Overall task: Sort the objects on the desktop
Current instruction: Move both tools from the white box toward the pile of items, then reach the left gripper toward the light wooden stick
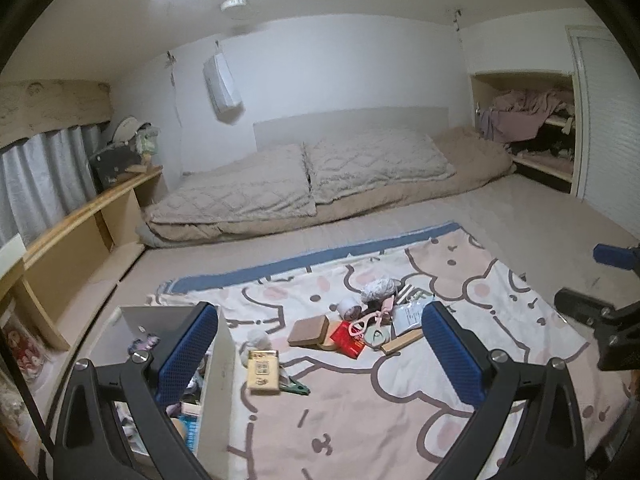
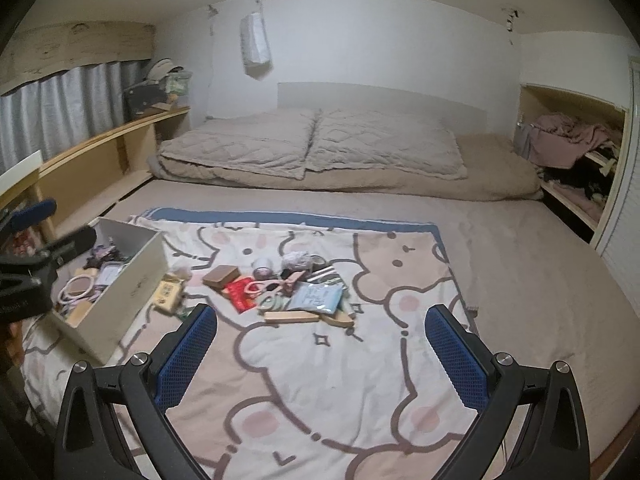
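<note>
A pile of small objects lies on the cartoon blanket (image 2: 320,360): a brown block (image 1: 309,331) (image 2: 219,275), a red packet (image 1: 349,339) (image 2: 240,296), a blue-white pouch (image 2: 318,297), a wooden brush (image 2: 292,316) and a tape roll (image 1: 349,307). A yellow box (image 1: 262,372) (image 2: 168,294) lies beside the white storage box (image 1: 218,380) (image 2: 132,284), which holds several items. My left gripper (image 1: 320,352) is open, hanging above the blanket near the box. My right gripper (image 2: 320,354) is open too, short of the pile, nothing between its fingers.
Folded beige bedding (image 2: 312,148) lies along the far wall. A wooden shelf (image 2: 100,160) runs down the left side with grey curtains above. An alcove with clothes (image 2: 572,148) is at the right. The right gripper's body shows at the right edge of the left wrist view.
</note>
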`<action>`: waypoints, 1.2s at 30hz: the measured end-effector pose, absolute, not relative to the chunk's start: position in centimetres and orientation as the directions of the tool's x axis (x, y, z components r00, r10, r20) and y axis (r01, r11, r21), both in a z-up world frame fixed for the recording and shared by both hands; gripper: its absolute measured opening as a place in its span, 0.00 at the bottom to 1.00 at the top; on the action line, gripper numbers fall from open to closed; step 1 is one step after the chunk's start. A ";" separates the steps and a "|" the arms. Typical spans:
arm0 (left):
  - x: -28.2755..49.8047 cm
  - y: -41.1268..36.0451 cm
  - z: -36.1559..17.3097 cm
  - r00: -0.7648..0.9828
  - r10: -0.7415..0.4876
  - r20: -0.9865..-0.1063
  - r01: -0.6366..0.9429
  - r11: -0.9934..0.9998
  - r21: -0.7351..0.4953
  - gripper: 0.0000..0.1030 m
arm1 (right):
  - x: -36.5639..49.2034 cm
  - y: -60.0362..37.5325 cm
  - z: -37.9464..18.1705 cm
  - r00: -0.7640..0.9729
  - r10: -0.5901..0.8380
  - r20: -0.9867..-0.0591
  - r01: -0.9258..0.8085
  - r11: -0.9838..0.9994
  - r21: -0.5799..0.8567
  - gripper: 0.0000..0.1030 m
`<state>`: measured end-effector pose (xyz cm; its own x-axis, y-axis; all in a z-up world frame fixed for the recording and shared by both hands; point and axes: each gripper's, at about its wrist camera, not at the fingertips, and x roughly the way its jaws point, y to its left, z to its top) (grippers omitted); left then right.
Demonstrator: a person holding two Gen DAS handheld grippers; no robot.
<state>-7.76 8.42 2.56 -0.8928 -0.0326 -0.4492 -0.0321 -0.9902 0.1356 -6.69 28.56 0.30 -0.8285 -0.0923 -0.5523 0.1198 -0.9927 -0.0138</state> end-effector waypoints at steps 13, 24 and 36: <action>-15.2 9.9 -2.7 -0.859 -0.007 -0.511 -0.045 -0.995 0.090 1.00 | -14.0 30.9 -2.1 -0.825 -0.069 -0.561 0.076 -0.997 0.010 1.00; -21.1 9.3 -9.1 -0.795 0.004 -0.607 -0.049 -0.997 0.057 1.00 | -19.6 30.5 -7.4 -0.785 -0.071 -0.615 0.078 -0.997 0.016 1.00; -24.7 10.0 -15.6 -0.726 0.033 -0.687 -0.089 -0.995 0.047 1.00 | -24.1 30.7 -14.8 -0.686 -0.077 -0.723 0.060 -0.997 0.050 1.00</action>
<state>-24.70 10.01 -15.58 -0.7257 0.0326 -0.6872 -0.0892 -0.9949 0.0470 -24.06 30.69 -14.80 -0.6860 -0.0774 -0.7235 0.0597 -0.9970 0.0500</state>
